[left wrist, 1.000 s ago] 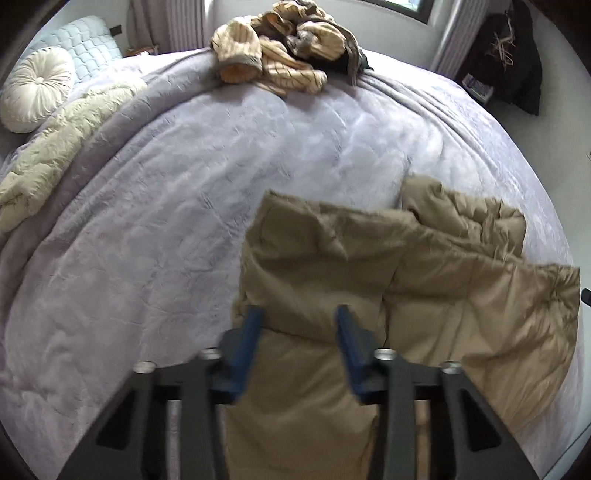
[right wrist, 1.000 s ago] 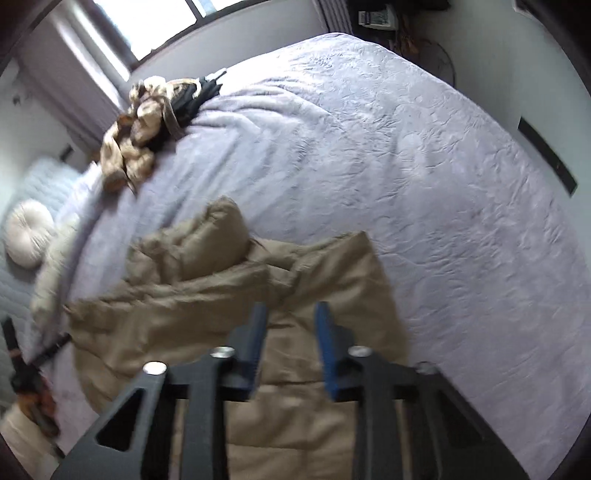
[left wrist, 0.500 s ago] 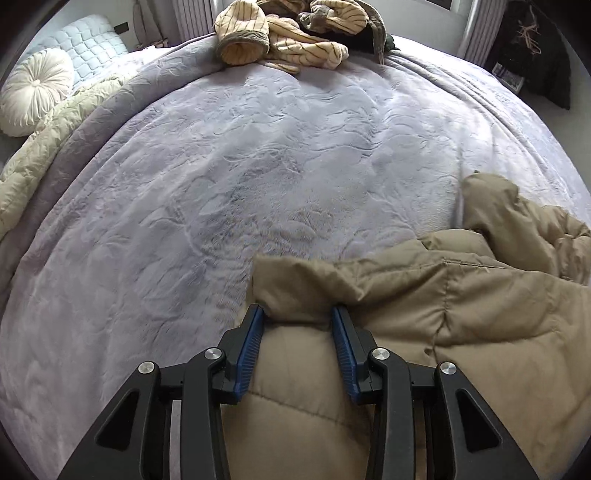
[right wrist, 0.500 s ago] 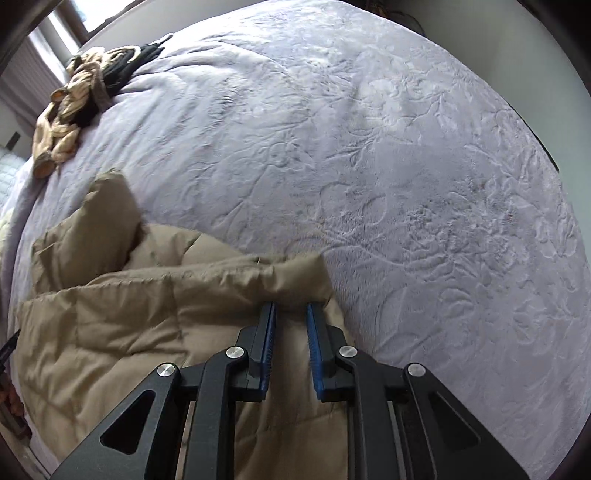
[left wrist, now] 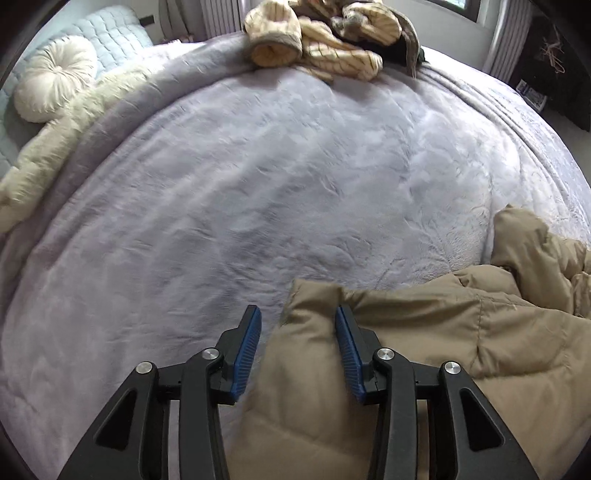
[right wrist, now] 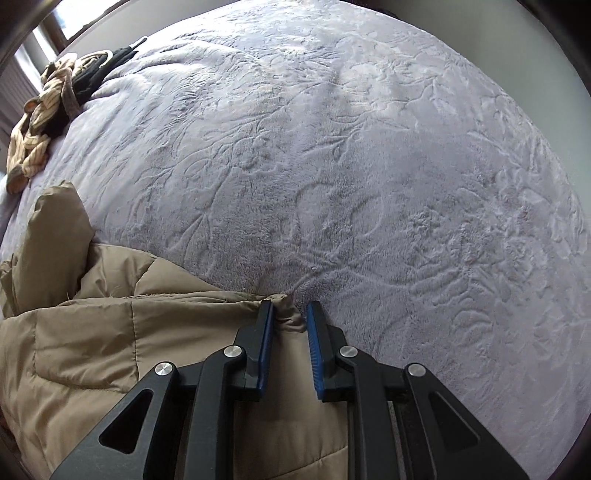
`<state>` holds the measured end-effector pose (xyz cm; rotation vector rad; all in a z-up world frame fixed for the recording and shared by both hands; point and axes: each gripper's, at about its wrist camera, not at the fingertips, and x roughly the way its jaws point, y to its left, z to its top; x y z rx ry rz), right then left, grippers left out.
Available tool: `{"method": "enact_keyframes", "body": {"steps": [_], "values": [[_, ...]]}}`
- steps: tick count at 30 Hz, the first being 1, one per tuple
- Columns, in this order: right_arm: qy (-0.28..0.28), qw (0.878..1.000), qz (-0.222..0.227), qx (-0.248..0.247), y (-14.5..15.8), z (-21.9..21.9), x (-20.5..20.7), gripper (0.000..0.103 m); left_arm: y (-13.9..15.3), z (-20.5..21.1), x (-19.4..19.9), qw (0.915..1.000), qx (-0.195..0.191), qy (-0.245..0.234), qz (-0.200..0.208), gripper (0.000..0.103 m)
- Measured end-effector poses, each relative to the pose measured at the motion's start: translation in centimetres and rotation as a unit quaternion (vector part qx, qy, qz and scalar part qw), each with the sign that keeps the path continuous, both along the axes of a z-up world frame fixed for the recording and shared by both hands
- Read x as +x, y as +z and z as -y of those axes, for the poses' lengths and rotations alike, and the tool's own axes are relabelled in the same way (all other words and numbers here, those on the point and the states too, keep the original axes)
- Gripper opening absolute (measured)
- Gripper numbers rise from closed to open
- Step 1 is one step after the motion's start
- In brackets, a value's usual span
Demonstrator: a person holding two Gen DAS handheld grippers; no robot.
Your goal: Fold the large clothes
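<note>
Tan padded jacket (left wrist: 424, 332) now lies doubled on the lavender bed (left wrist: 258, 184), so my left hand-held gripper (left wrist: 297, 326) has just been opening off its folded corner while my right hand-held gripper (right wrist: 290, 319), nearly closed, pinches the other corner.

We see soft daylight coming from a window (right wrist: 51, 26) far ahead of the right gripper (right wrist: 290, 314). Ahead of the left gripper (left wrist: 297, 321) the bedspread (left wrist: 258, 166) smears with motion blur; fisheye bending and dark vignettes ring both views.
</note>
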<state>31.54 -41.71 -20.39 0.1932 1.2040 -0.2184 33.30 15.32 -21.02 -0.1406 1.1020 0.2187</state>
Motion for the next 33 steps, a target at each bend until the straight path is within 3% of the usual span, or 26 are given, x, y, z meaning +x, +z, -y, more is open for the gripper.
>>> {"method": "enact_keyframes", "body": {"steps": [6, 9, 14, 21, 25, 27, 28, 29, 30, 33], "values": [[0.005, 1.000, 0.009, -0.027, 2.1, -0.4, -0.8, 0.022, 2.9, -1.0, -3.0, 1.0000, -0.002, 0.000, -0.001, 0.044], [0.005, 0.999, 0.025, -0.029, 4.0, -0.5, -1.8, 0.028, 3.7, -0.9, -5.2, 0.9998, -0.016, 0.003, -0.008, 0.044], [0.002, 0.999, 0.048, -0.009, 7.0, -1.1, -5.3, 0.035, 4.0, 1.3, -8.6, 0.9994, -0.012, -0.015, -0.029, 0.044], [0.001, 0.998, 0.044, 0.040, 8.6, -2.4, -10.7, 0.045, 5.0, 5.0, -12.8, 0.9975, -0.028, -0.048, -0.044, 0.044], [0.006, 0.998, 0.032, 0.058, 8.8, -3.6, -13.7, 0.058, 5.8, 6.6, -14.7, 0.9960, -0.045, -0.059, -0.049, 0.045], [0.013, 0.997, 0.029, 0.067, 9.0, -4.1, -14.8, 0.066, 6.3, 7.3, -15.5, 0.9957, -0.046, -0.063, -0.051, 0.055], [0.017, 0.997, 0.027, 0.071, 9.0, -4.4, -15.3, 0.072, 6.6, 7.5, -15.8, 0.9960, -0.043, -0.061, -0.049, 0.081], [0.020, 0.997, 0.027, 0.077, 9.1, -4.6, -15.7, 0.076, 7.0, 7.7, -16.3, 0.9969, -0.037, -0.055, -0.040, 0.094], [0.022, 0.996, 0.028, 0.081, 9.2, -4.9, -16.2, 0.083, 7.4, 7.8, -16.6, 0.9976, -0.034, -0.052, -0.030, 0.094], [0.028, 0.995, 0.026, 0.088, 9.4, -5.4, -17.3, 0.083, 8.0, 8.3, -17.4, 0.9977, -0.032, -0.051, -0.032, 0.094]]}}
